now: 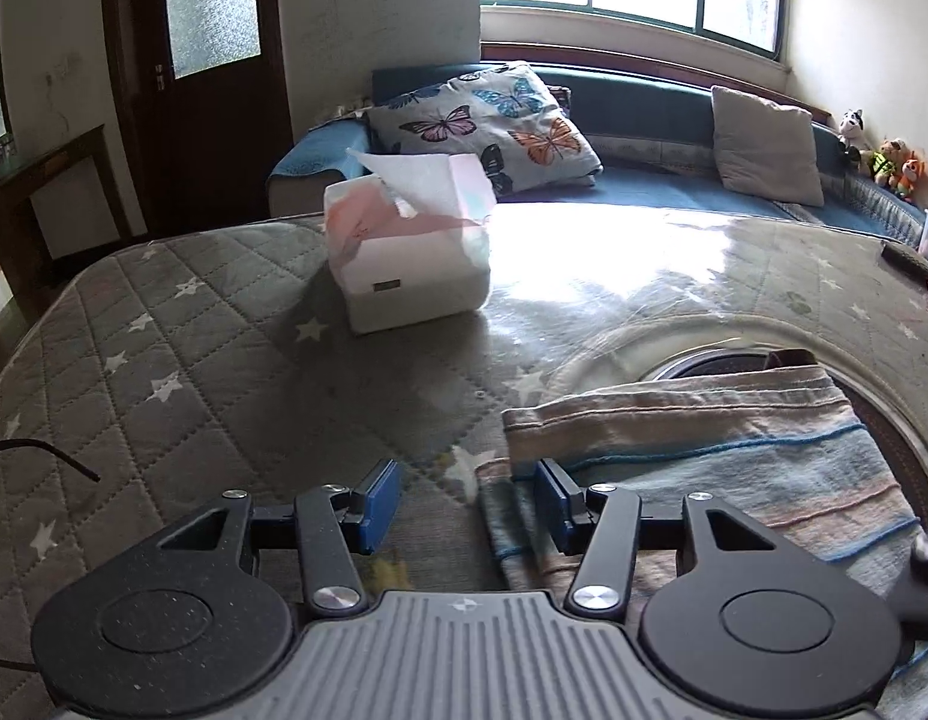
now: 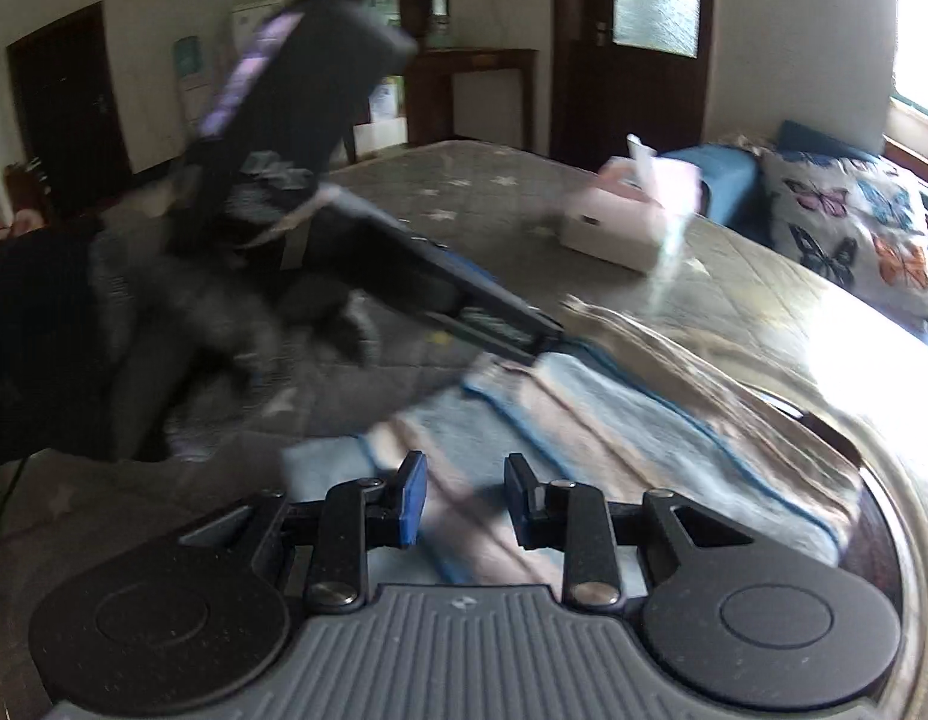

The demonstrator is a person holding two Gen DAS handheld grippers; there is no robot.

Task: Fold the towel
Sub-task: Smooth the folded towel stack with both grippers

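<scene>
Towel (image 1: 703, 450): soft woven cloth, matt, ribbed stripes, stitched blue edging.
Desk (image 1: 194, 360) cover: quilted grey fabric, matt, under a clear glossy sheet that glares white by the window.
Tissue box (image 1: 413, 246): smooth white casing, thin paper sheet on top.
Left gripper (image 1: 468, 504): speckled matt black plastic, ribbed grey housing, shiny metal rivets, blue pads.

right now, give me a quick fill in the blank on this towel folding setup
1. The striped towel lies on a quilted cover printed with white ____.
2. The left tool has its jaws ____, with nothing between them.
3. The cushion behind the tissue box is printed with ____.
4. The right tool hovers over the towel with its jaws ____.

Missing words: stars; open; butterflies; open
</scene>
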